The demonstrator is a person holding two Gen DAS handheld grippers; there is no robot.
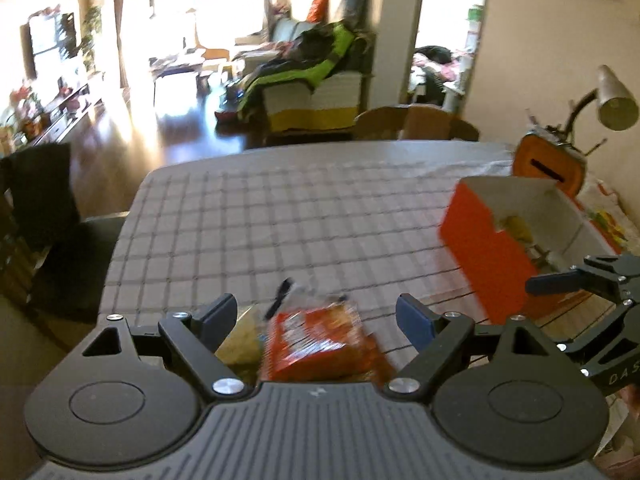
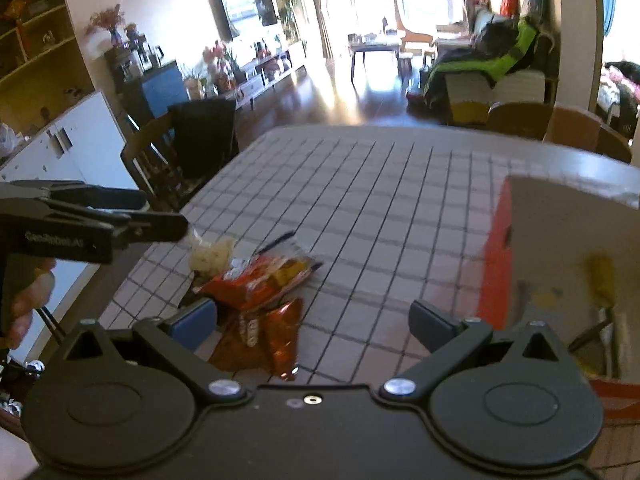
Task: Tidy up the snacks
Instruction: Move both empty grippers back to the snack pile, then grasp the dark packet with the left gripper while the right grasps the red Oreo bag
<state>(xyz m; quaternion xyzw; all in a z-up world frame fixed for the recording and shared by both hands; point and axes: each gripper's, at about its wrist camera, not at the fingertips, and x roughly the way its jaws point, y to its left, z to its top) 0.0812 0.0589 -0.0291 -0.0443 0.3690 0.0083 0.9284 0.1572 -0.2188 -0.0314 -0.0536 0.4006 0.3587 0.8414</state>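
Observation:
A pile of snack packets lies at the near edge of the checked table (image 1: 304,208). In the left wrist view an orange-red packet (image 1: 316,344) sits below my left gripper (image 1: 316,314), whose fingers stand wide apart and touch nothing. A pale yellow packet (image 1: 242,338) lies beside it. In the right wrist view I see the orange-red packet (image 2: 260,280), a smaller orange packet (image 2: 272,338) and a pale popcorn-like bag (image 2: 210,256). My right gripper (image 2: 314,320) is open and empty above the table. The orange open box (image 1: 492,248) (image 2: 500,264) stands to the right with yellow items inside.
The other gripper (image 1: 592,280) shows at the right edge of the left wrist view. A hand (image 2: 24,304) holds the left gripper (image 2: 100,220). A desk lamp (image 1: 612,100) and an orange container (image 1: 548,164) stand behind the box. Chairs (image 2: 180,152) ring the table.

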